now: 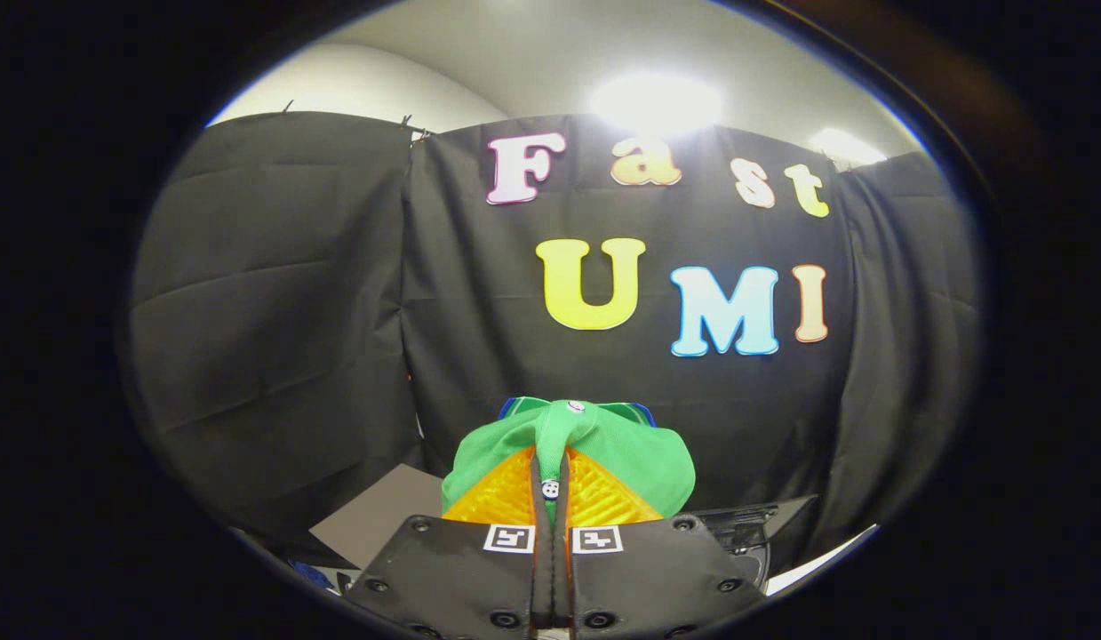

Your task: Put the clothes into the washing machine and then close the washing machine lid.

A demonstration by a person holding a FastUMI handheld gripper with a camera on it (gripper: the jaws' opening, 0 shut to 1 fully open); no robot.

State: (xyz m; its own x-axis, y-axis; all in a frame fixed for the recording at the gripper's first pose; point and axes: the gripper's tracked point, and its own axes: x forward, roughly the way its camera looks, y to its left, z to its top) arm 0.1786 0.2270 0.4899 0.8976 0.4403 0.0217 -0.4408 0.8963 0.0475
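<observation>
Green garment: green knit fabric shirt w/ small white button (603, 449), bunched up, draped over the finger tips and pinched between them; blue trim peeks out at its top edge.
Claw: gripper (550, 484) fingers pressed together on a fold of the shirt; the fold runs down the narrow slot between them, button sits right in the slot.
Fingers: ribbed pads (506, 498) meet at the middle, cloth spills over both tips left and right.
Gripper body: two dark plates w/ screws, one square black-and-white marker tag (509, 538) on each, just behind the pads.
Garment position: lifted, hanging off the fingers in front of the black cloth booth wall (275, 293); not touching any surface that I can see.
Below left of fingers: flat grey panel (381, 516), partly hidden by gripper body; can't tell what it belongs to.
Below right of fingers: dark moulded plastic part (745, 524) next to a pale strip; can't tell if it's the washer.
Washer lid: can't tell its state.
Above wall: pale ceiling w/ bright ceiling light (657, 102).
</observation>
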